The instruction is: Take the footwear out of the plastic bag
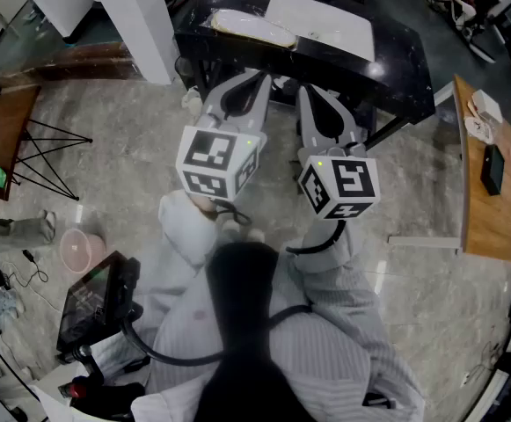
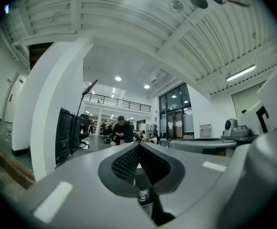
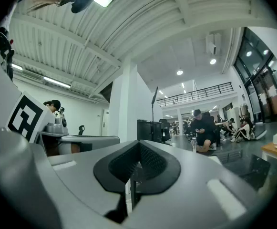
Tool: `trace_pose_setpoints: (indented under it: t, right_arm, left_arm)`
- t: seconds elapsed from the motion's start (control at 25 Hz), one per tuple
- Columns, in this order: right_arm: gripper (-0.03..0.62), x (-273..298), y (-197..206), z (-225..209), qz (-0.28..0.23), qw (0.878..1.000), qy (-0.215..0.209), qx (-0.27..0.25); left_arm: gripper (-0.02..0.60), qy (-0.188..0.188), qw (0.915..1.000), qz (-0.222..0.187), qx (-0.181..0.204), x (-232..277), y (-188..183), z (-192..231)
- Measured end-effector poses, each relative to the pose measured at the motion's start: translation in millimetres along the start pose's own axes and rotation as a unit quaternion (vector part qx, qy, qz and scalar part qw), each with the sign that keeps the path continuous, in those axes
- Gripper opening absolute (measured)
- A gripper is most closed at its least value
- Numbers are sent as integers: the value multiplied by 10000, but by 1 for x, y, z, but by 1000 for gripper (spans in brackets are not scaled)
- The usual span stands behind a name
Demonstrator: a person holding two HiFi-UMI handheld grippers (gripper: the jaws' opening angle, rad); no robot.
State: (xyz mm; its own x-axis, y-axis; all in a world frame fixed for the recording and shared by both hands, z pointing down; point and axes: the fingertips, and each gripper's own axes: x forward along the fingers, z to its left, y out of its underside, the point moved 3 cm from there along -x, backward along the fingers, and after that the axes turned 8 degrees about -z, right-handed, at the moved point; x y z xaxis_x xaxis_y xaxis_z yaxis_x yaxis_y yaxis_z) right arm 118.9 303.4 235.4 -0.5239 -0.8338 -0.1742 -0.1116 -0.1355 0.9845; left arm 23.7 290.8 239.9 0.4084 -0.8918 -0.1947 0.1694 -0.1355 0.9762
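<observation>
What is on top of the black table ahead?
A flat white sheet-like item and, left of it, a long pale plastic-wrapped bundle lie on the black table. The wrap covers its contents; no footwear shows.

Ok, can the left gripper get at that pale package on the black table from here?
Probably yes. The left gripper is held up just short of the black table, with nothing between it and the pale package. Its jaws are shut, though, so they must open first.

- left gripper (image 1: pixel 257 82): pale grey, with black-and-white square markers on its cube
- right gripper (image 1: pixel 310 95): same grey, same markers
- worktop (image 1: pixel 396 51): glossy black
- floor (image 1: pixel 123 192): grey, marbled
- tub (image 1: pixel 81 251): pink
</observation>
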Motion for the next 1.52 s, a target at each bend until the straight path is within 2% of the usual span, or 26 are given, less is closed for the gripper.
trace_pose_setpoints:
  t: [0.44, 0.56, 0.76, 0.88, 1.04, 1.2, 1.4, 1.52]
  right_arm:
    - [12, 9, 4, -3, 16, 9999, -68, 78]
    - [14, 9, 8, -8, 45, 9998, -37, 164]
    - [14, 9, 21, -24, 176, 9980, -133, 591]
    - [14, 19, 35, -32, 331, 9962, -170, 791]
    - [14, 55, 61, -45, 543, 9945, -199, 871]
    - [14, 119, 91, -61, 662, 9936, -165, 905]
    - [14, 223, 116, -86, 731, 9931, -33, 912]
    - [14, 280, 131, -104, 812, 9923, 115, 926]
  left_arm:
    - [-2, -48, 10000, 2, 40, 6, 1, 4]
    - [-2, 7, 9996, 104, -261, 8, 8, 4]
    - [-2, -58, 9951, 301, -943, 8, 25, 17]
    - [-2, -164, 9931, 444, -1070, 14, 35, 33]
    - [-2, -245, 9921, 600, -1075, 39, 54, 66]
    - [-2, -234, 9907, 661, -1162, 84, 73, 122]
    - [-2, -54, 9893, 837, -1190, 164, 88, 201]
    - [-2, 145, 9851, 1113, -1305, 211, 104, 244]
